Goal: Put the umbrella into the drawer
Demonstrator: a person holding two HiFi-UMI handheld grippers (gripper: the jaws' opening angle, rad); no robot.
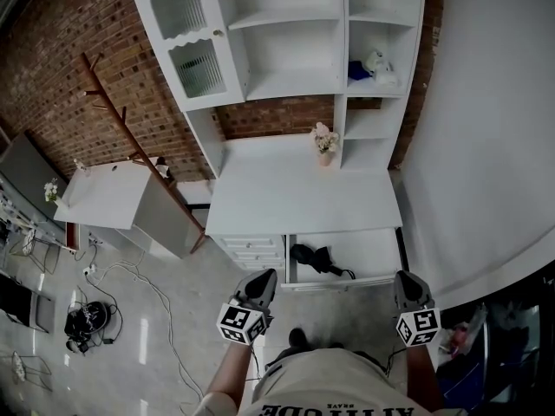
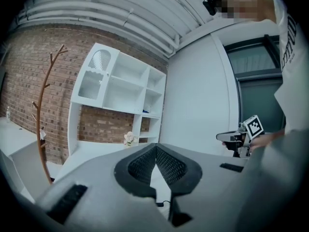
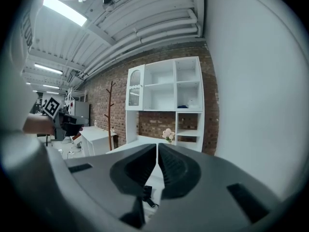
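Left gripper (image 1: 263,277) and right gripper (image 1: 406,279) closed, empty, black umbrella (image 1: 314,258) lying inside open white drawer (image 1: 375,251)

Even, soft indoor light; ceiling strip light (image 3: 63,10) glares at my upper left. Fisheye bends edges, corners black, my tongs blurred up close.
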